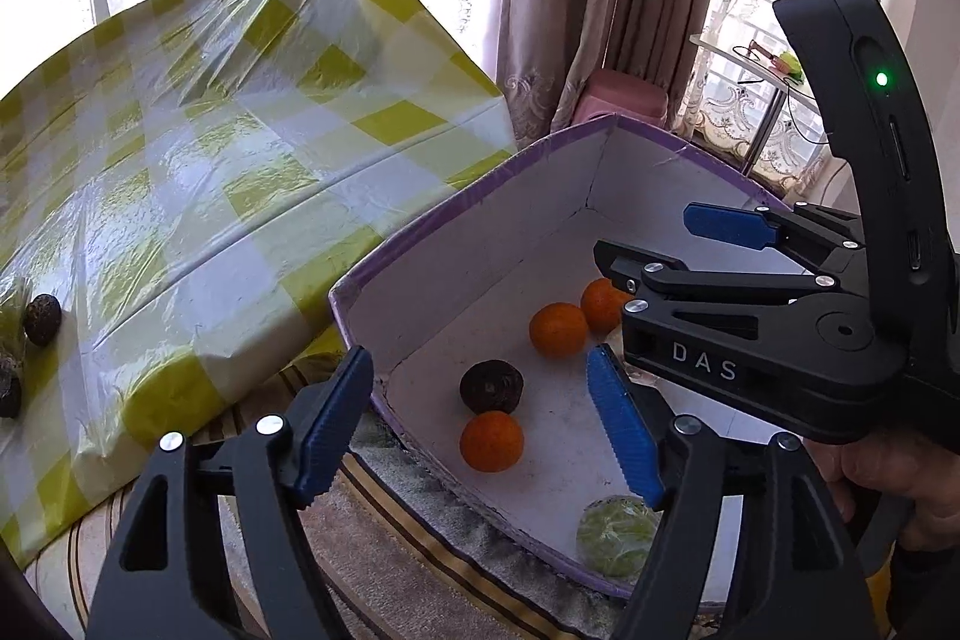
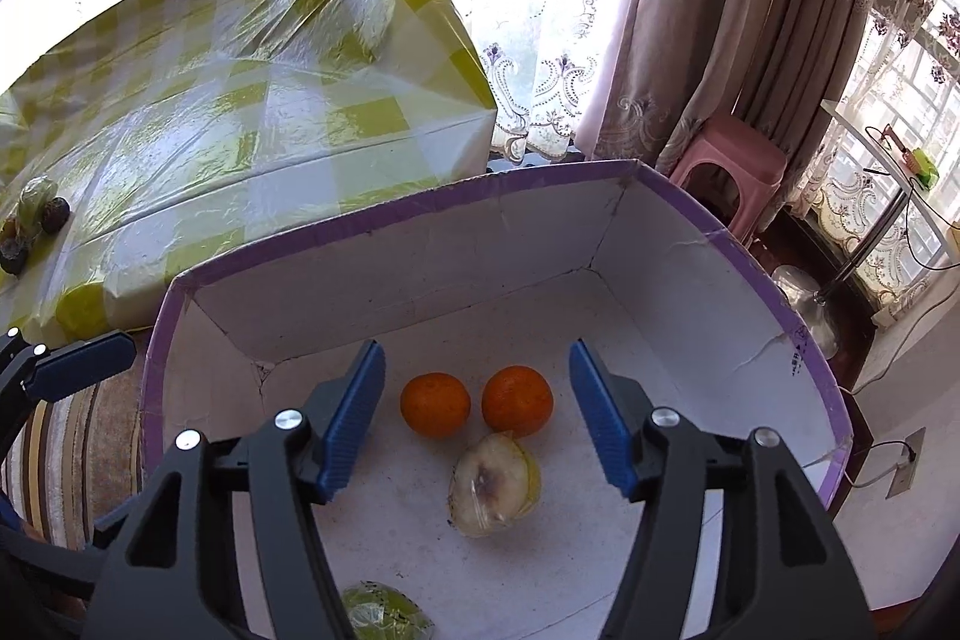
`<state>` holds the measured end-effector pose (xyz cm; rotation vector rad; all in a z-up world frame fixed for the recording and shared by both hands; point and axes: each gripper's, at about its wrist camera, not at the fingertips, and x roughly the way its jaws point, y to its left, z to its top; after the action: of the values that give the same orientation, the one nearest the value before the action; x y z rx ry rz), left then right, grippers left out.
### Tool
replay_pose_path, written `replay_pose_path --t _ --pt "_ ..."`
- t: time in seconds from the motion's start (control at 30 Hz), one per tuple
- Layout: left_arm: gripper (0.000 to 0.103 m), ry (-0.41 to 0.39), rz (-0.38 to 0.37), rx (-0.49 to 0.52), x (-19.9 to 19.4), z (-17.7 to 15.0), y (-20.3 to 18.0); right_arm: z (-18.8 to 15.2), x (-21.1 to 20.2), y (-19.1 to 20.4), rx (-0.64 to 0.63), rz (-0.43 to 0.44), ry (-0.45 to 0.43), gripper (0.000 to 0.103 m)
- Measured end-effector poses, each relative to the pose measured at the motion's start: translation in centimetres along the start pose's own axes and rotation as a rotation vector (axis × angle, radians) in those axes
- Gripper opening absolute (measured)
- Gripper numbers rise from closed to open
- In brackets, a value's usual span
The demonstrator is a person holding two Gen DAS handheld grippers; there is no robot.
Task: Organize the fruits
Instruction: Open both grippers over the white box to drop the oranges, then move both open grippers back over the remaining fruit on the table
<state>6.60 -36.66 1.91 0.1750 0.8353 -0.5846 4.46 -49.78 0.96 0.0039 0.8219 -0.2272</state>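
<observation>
A white cardboard box with a purple rim (image 1: 456,202) (image 2: 384,214) holds fruit. In the left wrist view it holds three oranges (image 1: 491,441), a dark round fruit (image 1: 491,385) and a wrapped green fruit (image 1: 618,535). In the right wrist view two oranges (image 2: 435,404), a wrapped pale half fruit (image 2: 493,484) and a wrapped green fruit (image 2: 384,613) show. My left gripper (image 1: 480,424) is open and empty at the box's near-left corner. My right gripper (image 2: 477,418) (image 1: 654,274) is open and empty over the box, above the pale half fruit.
A table with a yellow-checked plastic cloth (image 1: 198,148) (image 2: 240,112) stands left of the box. Dark fruits (image 1: 42,319) (image 2: 36,220) and a wrapped one lie at its left edge. A striped rug (image 1: 384,532) lies under the box. A pink stool (image 2: 726,172) and curtains stand behind.
</observation>
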Motion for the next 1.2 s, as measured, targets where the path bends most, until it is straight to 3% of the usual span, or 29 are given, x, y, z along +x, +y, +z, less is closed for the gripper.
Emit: replay_pose_path --t 0.13,0.27,0.57,1.2 --pt "0.075 -0.014 0.012 -0.019 -0.5 0.1 0.4 0.1 -0.2 0.0 0.006 -0.004 -0.01 0.075" --pt "0.076 -0.032 0.071 -0.058 -1.5 0.0 1.5 0.5 -0.9 1.0 0.008 0.004 -0.034 0.08" --pt "0.077 -0.076 0.2 -0.201 -5.2 -1.5 7.2 1.3 -2.4 6.6 -0.055 0.074 -0.073 0.082" --pt "0.077 -0.122 0.376 -0.438 -11.8 -5.7 17.7 1.2 -3.3 19.1 -0.145 0.263 -0.06 0.085"
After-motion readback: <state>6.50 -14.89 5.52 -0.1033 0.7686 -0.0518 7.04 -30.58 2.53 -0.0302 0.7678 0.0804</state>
